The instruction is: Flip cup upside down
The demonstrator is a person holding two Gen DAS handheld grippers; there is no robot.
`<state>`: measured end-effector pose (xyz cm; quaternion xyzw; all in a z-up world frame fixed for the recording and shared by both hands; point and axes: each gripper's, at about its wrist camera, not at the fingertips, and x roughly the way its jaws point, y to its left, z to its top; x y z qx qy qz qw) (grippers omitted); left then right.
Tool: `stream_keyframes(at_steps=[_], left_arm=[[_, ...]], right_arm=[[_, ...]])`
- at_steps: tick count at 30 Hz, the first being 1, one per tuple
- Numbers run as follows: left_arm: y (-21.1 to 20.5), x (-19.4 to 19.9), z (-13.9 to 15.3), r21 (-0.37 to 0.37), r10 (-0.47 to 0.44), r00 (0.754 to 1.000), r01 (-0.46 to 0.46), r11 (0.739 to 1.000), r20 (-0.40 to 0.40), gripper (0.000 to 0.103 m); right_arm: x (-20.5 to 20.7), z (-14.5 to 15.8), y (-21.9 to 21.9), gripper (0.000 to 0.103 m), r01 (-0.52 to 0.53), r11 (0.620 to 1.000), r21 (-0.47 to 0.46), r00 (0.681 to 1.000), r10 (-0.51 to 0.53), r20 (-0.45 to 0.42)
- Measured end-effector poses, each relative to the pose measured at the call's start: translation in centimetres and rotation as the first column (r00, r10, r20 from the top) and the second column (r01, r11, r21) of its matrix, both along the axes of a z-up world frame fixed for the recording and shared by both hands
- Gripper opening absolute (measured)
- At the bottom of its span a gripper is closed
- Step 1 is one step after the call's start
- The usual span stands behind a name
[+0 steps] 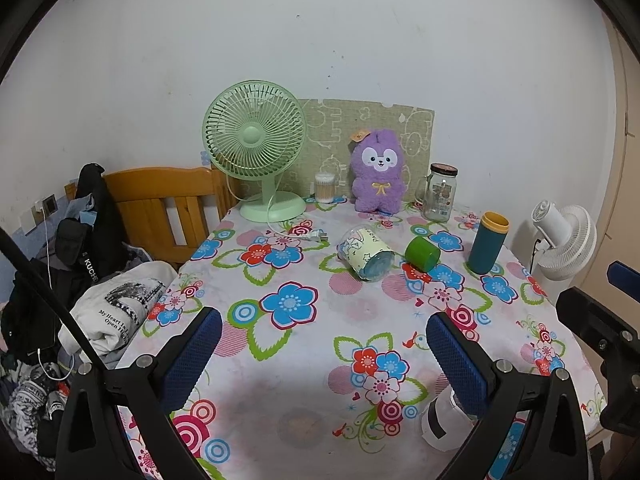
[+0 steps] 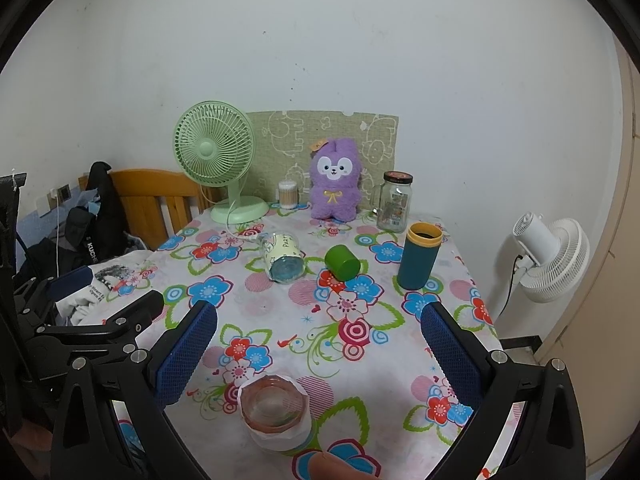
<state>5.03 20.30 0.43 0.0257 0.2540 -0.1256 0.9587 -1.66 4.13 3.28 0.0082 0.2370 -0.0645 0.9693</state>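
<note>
A small clear glass cup wrapped in white paper stands mouth up near the table's front edge; in the left wrist view it shows partly behind my right finger. A patterned clear cup lies on its side mid-table. A green cup lies tipped beside it. A teal cup with a yellow rim stands upright. My left gripper is open and empty. My right gripper is open and empty, just behind the glass cup.
A flowered cloth covers the table. At the back stand a green fan, a cotton swab jar, a purple plush and a glass jar. Clothes lie left; a white fan stands right.
</note>
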Motion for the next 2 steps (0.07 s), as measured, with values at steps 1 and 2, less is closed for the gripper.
stream_keyframes(at_steps=[1, 2], left_arm=[[-0.08, -0.03, -0.06, 0.0, 0.0, 1.0, 0.0, 1.0, 0.002, 0.103], [-0.14, -0.03, -0.06, 0.001, 0.002, 1.0, -0.002, 1.0, 0.004, 0.103]], right_arm=[[0.0, 0.0, 0.0, 0.103, 0.0, 1.0, -0.001, 1.0, 0.0, 0.001], [0.0, 0.0, -0.01, 0.103, 0.001, 1.0, -0.001, 1.0, -0.001, 0.001]])
